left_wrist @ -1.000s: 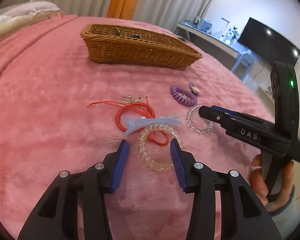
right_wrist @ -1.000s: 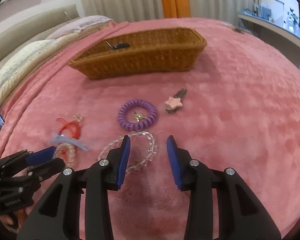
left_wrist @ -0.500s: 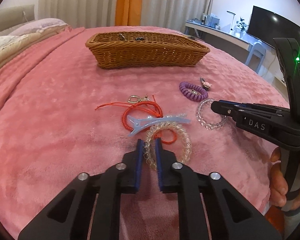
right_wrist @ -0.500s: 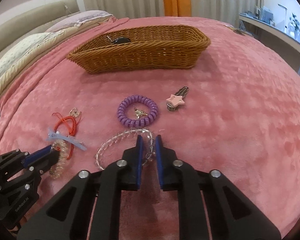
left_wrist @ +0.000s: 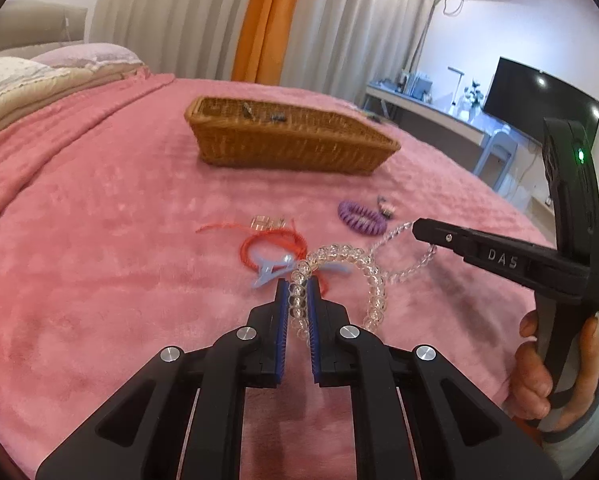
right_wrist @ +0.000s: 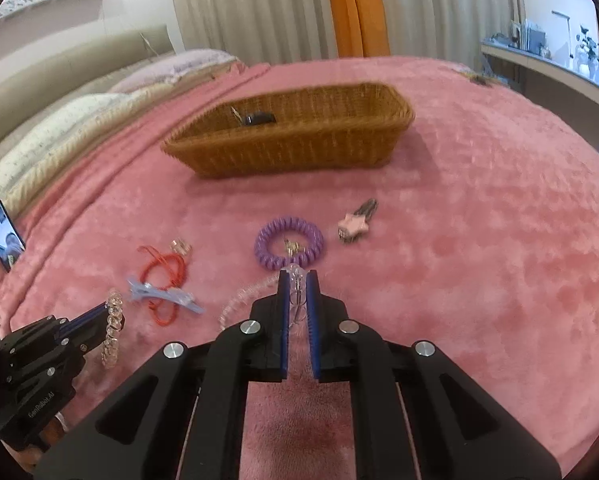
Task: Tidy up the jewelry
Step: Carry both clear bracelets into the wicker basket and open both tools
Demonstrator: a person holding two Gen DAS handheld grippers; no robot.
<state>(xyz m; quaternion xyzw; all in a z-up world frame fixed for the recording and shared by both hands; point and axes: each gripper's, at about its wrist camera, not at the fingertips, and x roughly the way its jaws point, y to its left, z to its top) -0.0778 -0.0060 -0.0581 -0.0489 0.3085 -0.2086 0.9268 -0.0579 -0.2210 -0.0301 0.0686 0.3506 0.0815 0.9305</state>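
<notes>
My left gripper (left_wrist: pixel 298 285) is shut on a clear spiral hair tie (left_wrist: pixel 373 280), which hangs lifted off the pink blanket. My right gripper (right_wrist: pixel 298 280) is shut on a clear beaded bracelet (right_wrist: pixel 241 295), also raised; it shows in the left wrist view as a clear beaded bracelet (left_wrist: pixel 409 270) under the right gripper (left_wrist: pixel 419 229). On the blanket lie a red cord (left_wrist: pixel 273 242) under a light blue hair clip (left_wrist: pixel 273 271), a purple spiral tie (right_wrist: pixel 289 242) and a pink star clip (right_wrist: pixel 355 224). The wicker basket (right_wrist: pixel 295 148) stands beyond them.
A phone (right_wrist: pixel 3 234) leans at the left edge of the pink blanket (right_wrist: pixel 479 260). Pillows (right_wrist: pixel 59 128) lie at the back left. A desk (left_wrist: pixel 431 108) and a television (left_wrist: pixel 539 100) stand off the bed to the right. A small clear clasp (left_wrist: pixel 265 222) lies by the cord.
Both grippers went from open to shut, the left on the clear spiral tie, the right on the beaded bracelet. Both pieces then rose off the blanket.
</notes>
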